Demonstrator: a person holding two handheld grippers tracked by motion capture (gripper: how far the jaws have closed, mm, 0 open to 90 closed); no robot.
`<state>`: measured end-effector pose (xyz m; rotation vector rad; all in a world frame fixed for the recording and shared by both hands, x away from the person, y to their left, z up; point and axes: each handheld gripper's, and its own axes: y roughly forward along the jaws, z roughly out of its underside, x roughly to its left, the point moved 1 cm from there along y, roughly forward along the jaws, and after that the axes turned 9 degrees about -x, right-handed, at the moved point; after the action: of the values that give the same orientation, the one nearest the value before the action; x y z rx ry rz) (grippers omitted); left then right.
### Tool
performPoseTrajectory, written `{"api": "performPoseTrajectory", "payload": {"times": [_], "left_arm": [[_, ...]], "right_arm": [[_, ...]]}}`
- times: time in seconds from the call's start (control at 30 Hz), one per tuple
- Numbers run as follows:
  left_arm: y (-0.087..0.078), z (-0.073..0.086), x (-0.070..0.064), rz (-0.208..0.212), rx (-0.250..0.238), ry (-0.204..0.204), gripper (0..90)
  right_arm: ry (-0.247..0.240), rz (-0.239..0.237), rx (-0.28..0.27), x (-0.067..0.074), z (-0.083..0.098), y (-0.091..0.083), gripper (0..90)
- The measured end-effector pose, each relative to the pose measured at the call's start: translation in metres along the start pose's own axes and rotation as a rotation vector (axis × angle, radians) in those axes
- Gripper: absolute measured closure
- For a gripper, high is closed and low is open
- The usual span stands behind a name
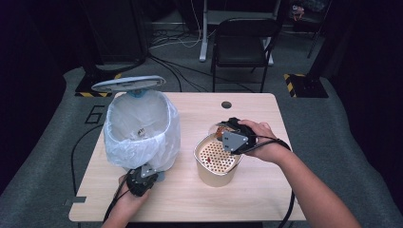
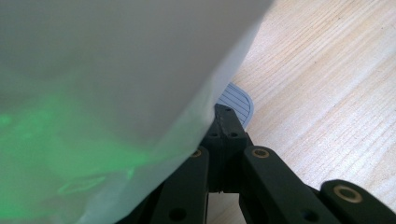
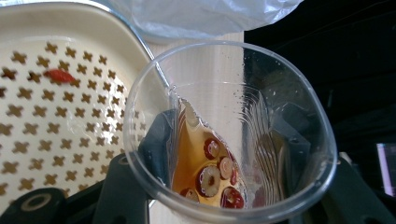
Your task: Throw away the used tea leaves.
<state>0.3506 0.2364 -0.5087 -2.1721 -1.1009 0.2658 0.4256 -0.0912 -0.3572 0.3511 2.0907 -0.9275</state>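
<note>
My right gripper [image 1: 227, 136] is shut on a clear plastic cup [image 3: 233, 126], tilted over a cream bucket [image 1: 215, 173] with a perforated strainer insert [image 3: 56, 121]. Amber liquid with red fruit slices [image 3: 212, 175] pools in the cup's low side. One red piece [image 3: 60, 75] lies on the strainer. My left gripper [image 1: 142, 176] sits at the foot of a bin lined with a white plastic bag [image 1: 142, 128]. Its jaws are shut, with their tips [image 2: 229, 122] against the bin's grey ribbed pedal [image 2: 237, 99]. The bin's lid [image 1: 128, 83] stands raised.
The wooden table [image 1: 261, 190] has a round cable hole [image 1: 226, 104] near its far edge. A black folding chair [image 1: 242, 42] stands behind the table. The bag's bulge [image 2: 93, 93] hangs close over my left gripper.
</note>
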Motion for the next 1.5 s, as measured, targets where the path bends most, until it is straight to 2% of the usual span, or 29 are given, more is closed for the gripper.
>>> {"api": "performPoseTrajectory", "payload": {"times": [0.1, 0.2, 0.23, 0.3, 0.33, 0.47, 0.5, 0.53, 0.67, 0.73, 0.8, 0.83, 0.87, 0.93, 1.0, 1.17, 1.2, 1.37, 1.4, 1.43, 1.47, 1.5], "left_arm": [[0.0, 0.0, 0.0, 0.0, 0.0, 0.0, 90.0], [0.0, 0.0, 0.0, 0.0, 0.0, 0.0, 90.0], [0.0, 0.0, 0.0, 0.0, 0.0, -0.001, 90.0], [0.0, 0.0, 0.0, 0.0, 0.0, -0.001, 90.0], [0.0, 0.0, 0.0, 0.0, 0.0, -0.001, 90.0], [0.0, 0.0, 0.0, 0.0, 0.0, -0.001, 90.0], [0.0, 0.0, 0.0, 0.0, 0.0, -0.001, 90.0], [0.0, 0.0, 0.0, -0.001, 0.0, -0.001, 90.0], [0.0, 0.0, 0.0, 0.0, 0.0, -0.001, 90.0], [0.0, 0.0, 0.0, 0.003, 0.001, -0.001, 90.0], [0.0, 0.0, 0.0, -0.001, 0.0, -0.001, 90.0], [0.0, 0.0, 0.0, -0.002, 0.002, -0.003, 90.0], [0.0, 0.0, 0.0, -0.003, 0.002, -0.003, 90.0], [0.0, 0.0, 0.0, -0.003, 0.002, -0.002, 90.0], [0.0, 0.0, 0.0, -0.002, 0.002, -0.002, 90.0], [0.0, 0.0, 0.0, -0.002, 0.003, -0.001, 90.0], [0.0, 0.0, 0.0, -0.002, 0.003, -0.001, 90.0], [0.0, 0.0, 0.0, -0.001, 0.002, -0.001, 90.0], [0.0, 0.0, 0.0, -0.002, 0.002, -0.001, 90.0], [0.0, 0.0, 0.0, -0.001, 0.002, 0.0, 90.0], [0.0, 0.0, 0.0, -0.001, 0.002, -0.001, 90.0], [0.0, 0.0, 0.0, -0.001, 0.002, -0.001, 90.0]], "right_arm": [[-0.077, -0.003, 0.034, 0.004, -0.003, 0.002, 50.9], [-0.129, 0.0, 0.063, 0.008, -0.005, 0.003, 50.8], [-0.169, 0.011, 0.079, 0.01, -0.005, 0.004, 50.8], [-0.208, 0.011, 0.095, 0.013, -0.006, 0.005, 50.8], [-0.246, 0.018, 0.113, 0.015, -0.006, 0.006, 50.7], [-0.316, 0.026, 0.146, 0.019, -0.008, 0.008, 50.5], [-0.316, 0.026, 0.146, 0.019, -0.008, 0.008, 50.5], [-0.366, 0.031, 0.162, 0.021, -0.009, 0.009, 50.5], [-0.442, 0.031, 0.193, 0.028, -0.01, 0.012, 50.5], [-0.461, 0.04, 0.201, 0.03, -0.01, 0.013, 50.6], [-0.513, 0.065, 0.212, 0.032, -0.012, 0.013, 50.6], [-0.524, 0.062, 0.215, 0.032, -0.012, 0.013, 50.7], [-0.548, 0.061, 0.216, 0.032, -0.014, 0.013, 50.7], [-0.617, 0.1, 0.239, 0.034, -0.016, 0.012, 50.7], [-0.674, 0.105, 0.252, 0.035, -0.016, 0.014, 50.6], [-0.735, 0.109, 0.278, 0.041, -0.015, 0.015, 50.6], [-0.761, 0.113, 0.283, 0.042, -0.015, 0.016, 50.6], [-0.813, 0.144, 0.286, 0.048, -0.012, 0.018, 50.7], [-0.832, 0.151, 0.284, 0.049, -0.012, 0.019, 50.6], [-0.902, 0.146, 0.29, 0.048, -0.014, 0.019, 50.7], [-0.914, 0.126, 0.322, 0.05, -0.012, 0.018, 50.7], [-0.931, 0.138, 0.33, 0.052, -0.012, 0.018, 50.7]]}}
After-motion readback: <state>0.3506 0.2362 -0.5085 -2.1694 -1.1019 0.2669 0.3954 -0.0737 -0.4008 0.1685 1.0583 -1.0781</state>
